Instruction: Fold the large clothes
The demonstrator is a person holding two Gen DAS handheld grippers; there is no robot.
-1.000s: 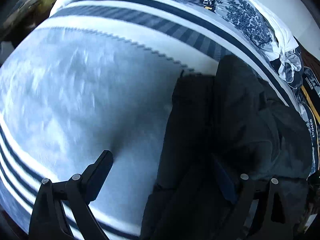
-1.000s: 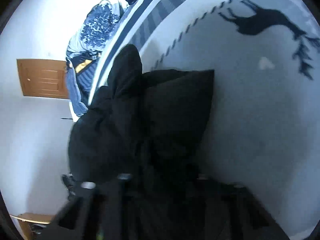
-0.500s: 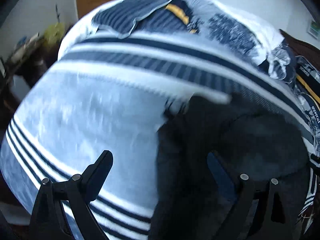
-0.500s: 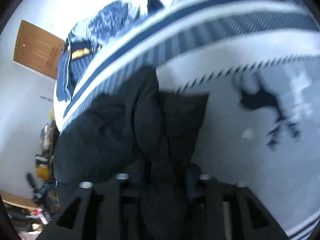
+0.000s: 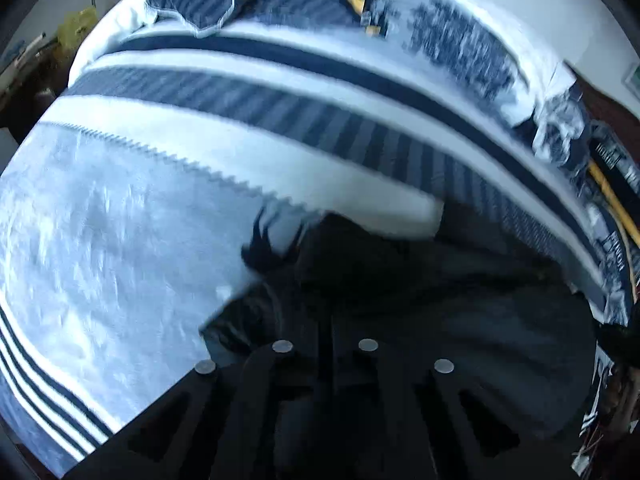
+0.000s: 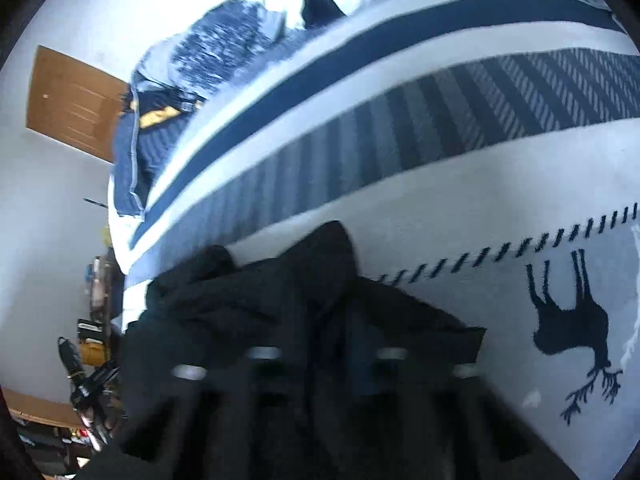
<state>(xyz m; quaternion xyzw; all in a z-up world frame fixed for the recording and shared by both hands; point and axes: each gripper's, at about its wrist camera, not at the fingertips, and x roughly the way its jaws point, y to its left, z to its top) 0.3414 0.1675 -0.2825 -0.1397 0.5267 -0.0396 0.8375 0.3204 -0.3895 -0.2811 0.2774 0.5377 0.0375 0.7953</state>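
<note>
The left hand-held gripper (image 5: 324, 344) has its two fingers drawn together, and black cloth lies bunched right at their tips; whether they pinch a fold of it is hard to make out, since dark fabric and dark fingers run into one another. The right hand-held gripper (image 6: 324, 360) looks much the same: fingers together, buried in the same dark cloth, and here a fold does seem to rise out from between them.

Both point steeply down at the black garment (image 6: 304, 312), which lies crumpled on the bed (image 5: 120, 240), directly ahead of each gripper and touching it. From the right wrist view the heap stretches away from the fingers toward the striped band of the bedspread (image 6: 400, 152), ending in a raised peak, with a flatter corner running off to the right, near the deer print (image 6: 572, 328). From the left wrist view the bulk of the garment spreads to the right of the fingers, toward the bed's far side edge.

So the cloth sits between the two hands, neither clearly nearer; I judge that the next fold depends on both lifting their edge together and carrying it along that length toward the striped band.
</note>
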